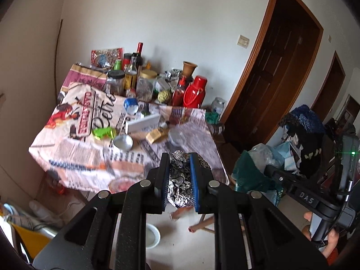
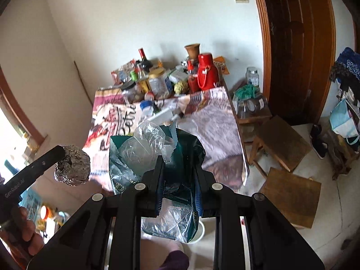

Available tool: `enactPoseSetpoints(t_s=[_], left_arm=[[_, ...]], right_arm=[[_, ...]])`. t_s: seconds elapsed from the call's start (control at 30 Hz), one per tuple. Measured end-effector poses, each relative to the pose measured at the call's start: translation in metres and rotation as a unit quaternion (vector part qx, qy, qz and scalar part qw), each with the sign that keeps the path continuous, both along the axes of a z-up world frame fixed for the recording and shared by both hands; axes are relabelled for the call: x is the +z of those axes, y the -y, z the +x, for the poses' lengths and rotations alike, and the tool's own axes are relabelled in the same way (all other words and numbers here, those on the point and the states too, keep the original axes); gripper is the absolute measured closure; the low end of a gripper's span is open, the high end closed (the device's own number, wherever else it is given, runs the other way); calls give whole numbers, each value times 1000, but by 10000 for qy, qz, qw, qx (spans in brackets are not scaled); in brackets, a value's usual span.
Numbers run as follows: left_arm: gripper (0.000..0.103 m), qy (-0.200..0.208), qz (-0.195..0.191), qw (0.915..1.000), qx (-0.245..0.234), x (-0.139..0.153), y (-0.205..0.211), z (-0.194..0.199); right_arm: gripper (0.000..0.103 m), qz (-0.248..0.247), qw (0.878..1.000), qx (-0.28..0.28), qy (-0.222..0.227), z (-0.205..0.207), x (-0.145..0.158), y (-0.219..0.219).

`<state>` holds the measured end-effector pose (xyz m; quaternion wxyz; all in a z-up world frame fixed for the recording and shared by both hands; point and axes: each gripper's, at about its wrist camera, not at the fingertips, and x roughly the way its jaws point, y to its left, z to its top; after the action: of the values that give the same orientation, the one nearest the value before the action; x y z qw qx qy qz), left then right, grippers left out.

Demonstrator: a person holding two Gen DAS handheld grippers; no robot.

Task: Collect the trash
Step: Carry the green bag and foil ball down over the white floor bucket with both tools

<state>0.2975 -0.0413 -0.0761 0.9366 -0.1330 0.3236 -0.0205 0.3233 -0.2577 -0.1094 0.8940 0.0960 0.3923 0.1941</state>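
Ahead of both claws, the table (image 1: 67, 148) under its printed cloth carries much that may be trash: beyond your left claw (image 1: 179, 177) lie a green wrapper (image 1: 104, 133), a small tin (image 1: 123, 142) and a yellow packet (image 1: 156, 134), none collected yet. Your right claw (image 2: 179, 175) grips the teal bag (image 2: 126, 157), clear plastic (image 2: 148, 139) bulging from its mouth above the claw. Your left claw is clamped on a crumpled foil ball (image 1: 180, 180), off to the left of the bag and not yet in it.
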Motion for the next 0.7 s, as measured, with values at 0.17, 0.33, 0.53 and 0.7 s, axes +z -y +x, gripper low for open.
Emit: enactPoseSetpoints(t_s=[0.17,0.33,0.53,0.7], left_arm=[[86,-315,10,9995,43,-22,4,-15],[86,-771,18,9970,4,-62,-6,-12],[86,-1340,-2,9909,-119,-132,-23,6],[86,-1713,-51,9849,-237,-208,-33,26]], right_arm=[[82,-102,9993,137,-347,-10,-26,1],[82,-196,9972,194,-702,-14,-59,-7],[82,-233,9923,183,-1204,-14,-117,-22],[82,-295,9869,102,-1582,-10,-180,-42]])
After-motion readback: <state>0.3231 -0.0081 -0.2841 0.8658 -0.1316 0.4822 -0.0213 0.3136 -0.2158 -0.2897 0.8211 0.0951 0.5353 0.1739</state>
